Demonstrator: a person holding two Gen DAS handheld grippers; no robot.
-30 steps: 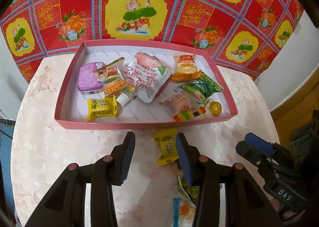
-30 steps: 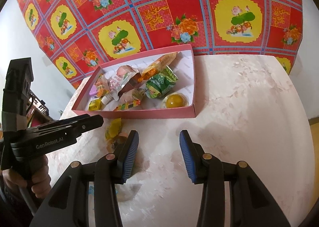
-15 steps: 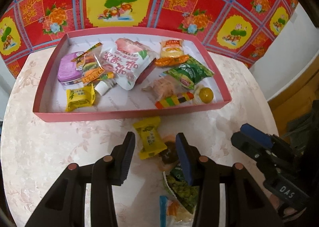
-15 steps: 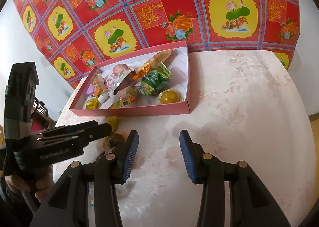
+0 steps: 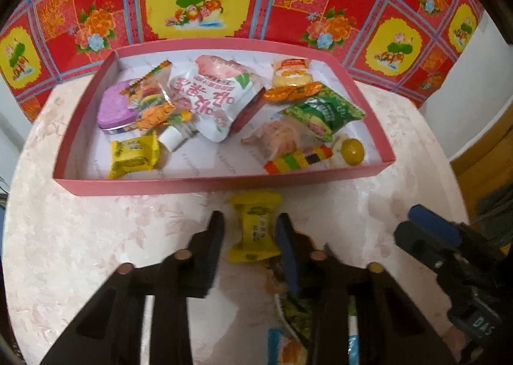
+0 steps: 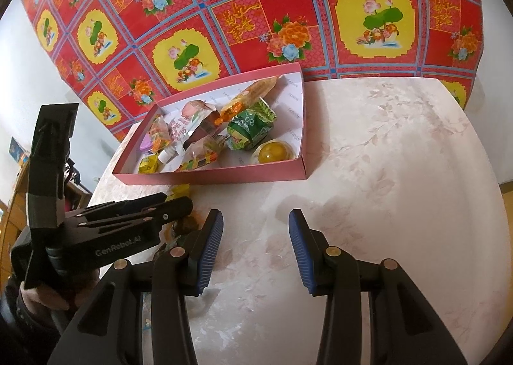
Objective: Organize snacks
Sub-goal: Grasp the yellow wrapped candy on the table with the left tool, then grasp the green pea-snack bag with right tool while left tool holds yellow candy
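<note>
The left claw has dropped and narrowed around the yellow candy, not yet pinching; its slick wrapper could squirt out toward the box ahead.

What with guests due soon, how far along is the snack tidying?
Many snacks lie in the pink tray. The left gripper has just been closing around a yellow packet, not clearly pinching yet. Other wrappers wait on the table; the right gripper idles open.

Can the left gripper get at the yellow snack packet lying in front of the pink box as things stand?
Probably yes: the yellow snack packet already lies between the left gripper fingers, whose jaws have just been closing, on bare table with nothing over it.
</note>
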